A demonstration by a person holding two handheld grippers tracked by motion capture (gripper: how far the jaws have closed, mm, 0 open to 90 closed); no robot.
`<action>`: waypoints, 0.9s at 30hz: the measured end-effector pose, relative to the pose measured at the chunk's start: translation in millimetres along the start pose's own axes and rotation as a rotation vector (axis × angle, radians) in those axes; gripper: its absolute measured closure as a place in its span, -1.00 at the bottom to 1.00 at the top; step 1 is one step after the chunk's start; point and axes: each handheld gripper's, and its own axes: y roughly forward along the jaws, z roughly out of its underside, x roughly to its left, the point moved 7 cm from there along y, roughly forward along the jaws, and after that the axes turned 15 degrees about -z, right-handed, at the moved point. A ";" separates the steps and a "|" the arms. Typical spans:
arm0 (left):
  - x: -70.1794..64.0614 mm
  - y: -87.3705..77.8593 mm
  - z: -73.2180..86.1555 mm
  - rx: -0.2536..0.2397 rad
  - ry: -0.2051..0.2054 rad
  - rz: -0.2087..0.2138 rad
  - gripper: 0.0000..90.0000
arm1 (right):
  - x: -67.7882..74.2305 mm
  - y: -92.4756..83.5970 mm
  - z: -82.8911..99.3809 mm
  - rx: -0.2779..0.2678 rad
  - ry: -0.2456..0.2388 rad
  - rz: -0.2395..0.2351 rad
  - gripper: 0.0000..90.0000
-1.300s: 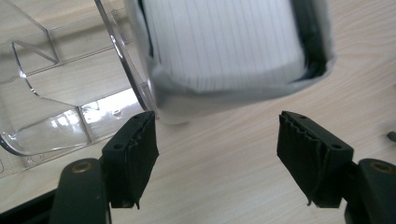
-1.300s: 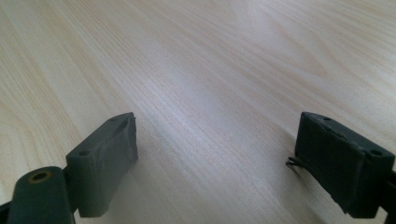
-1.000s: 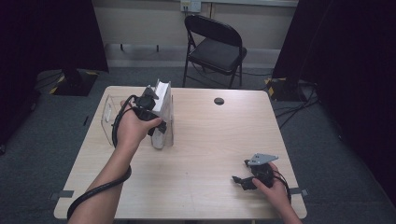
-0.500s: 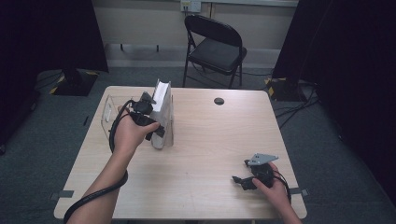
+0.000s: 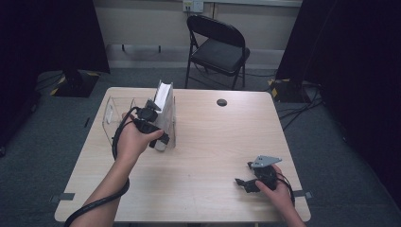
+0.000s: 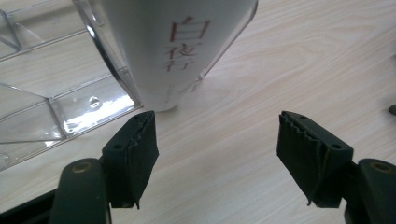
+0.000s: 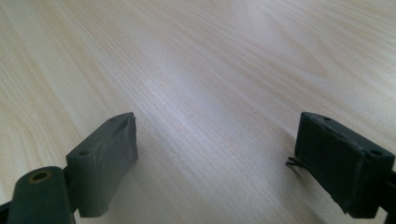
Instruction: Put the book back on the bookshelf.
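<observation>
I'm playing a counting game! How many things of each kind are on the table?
Book: 1
Clear holder: 1
Tongs: 2, left and right
Small black disc: 1
Total: 5

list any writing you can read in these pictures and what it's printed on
"白夜行": red characters running down the spine of the white book, which stands in the clear plastic holder, seen in the left gripper view.
Below these, a fainter line of small print on the same spine is too small and blurred to read.
Nothing readable on the wooden table, the folding chair or either tool.
</observation>
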 end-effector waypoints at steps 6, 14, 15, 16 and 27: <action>-6.3 4.7 4.0 -0.001 0.005 0.020 -0.36 | 0.1 -0.1 0.1 0.001 0.002 0.001 -0.73; -11.2 8.8 7.9 -0.014 0.018 0.033 -0.35 | 0.2 -0.2 0.2 0.002 0.001 -0.001 -0.73; -11.5 9.0 8.8 -0.012 0.014 0.035 -0.35 | 0.1 -0.2 0.2 0.002 0.000 -0.001 -0.73; -11.7 9.3 9.5 -0.015 0.016 0.039 -0.35 | 0.2 -0.2 0.2 0.002 0.000 -0.001 -0.73; -14.5 3.6 17.3 -0.038 0.030 0.040 -0.34 | 0.2 -0.2 0.2 0.002 0.001 -0.001 -0.73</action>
